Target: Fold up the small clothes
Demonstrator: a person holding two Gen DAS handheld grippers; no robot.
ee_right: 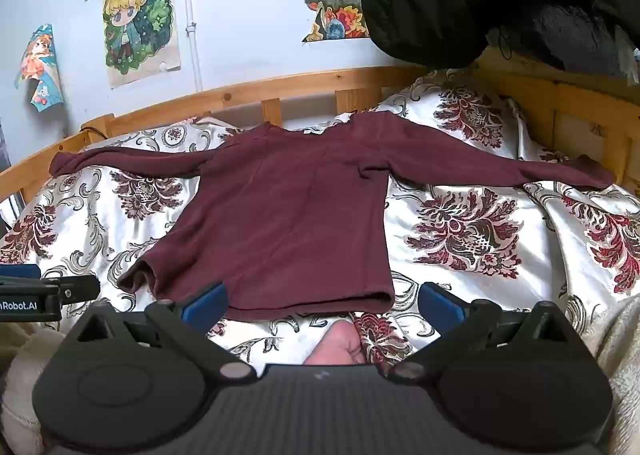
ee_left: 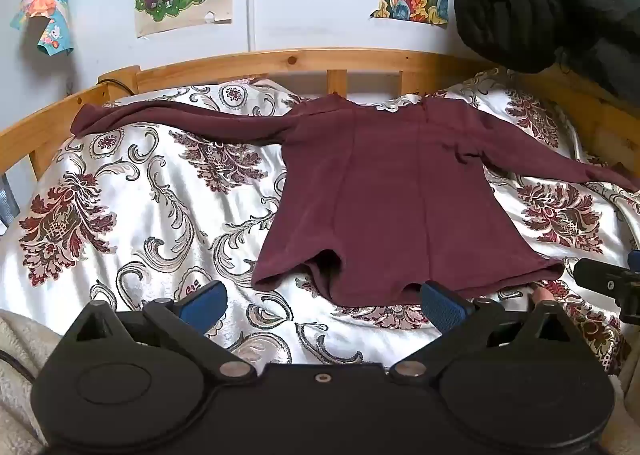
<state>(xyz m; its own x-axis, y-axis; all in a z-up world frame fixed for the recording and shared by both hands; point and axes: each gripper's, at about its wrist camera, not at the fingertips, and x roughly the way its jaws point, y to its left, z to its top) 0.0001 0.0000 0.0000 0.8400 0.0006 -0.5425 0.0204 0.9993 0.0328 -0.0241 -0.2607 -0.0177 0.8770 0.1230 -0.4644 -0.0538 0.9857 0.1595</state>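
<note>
Your shirt (ee_right: pixel 288 215) lies flat on the bedspread (ee_right: pixel 460 231), sleeves spread sideways. Behind it runs the bed rail (ee_right: pixel 280 85). Posters (ee_right: pixel 138 23) hang above.

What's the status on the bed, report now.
Left tongs open, right tongs open, both empty. Maroon shirt flat on bedspread, sleeves spread, unfolded. Nothing lying on it.
</note>
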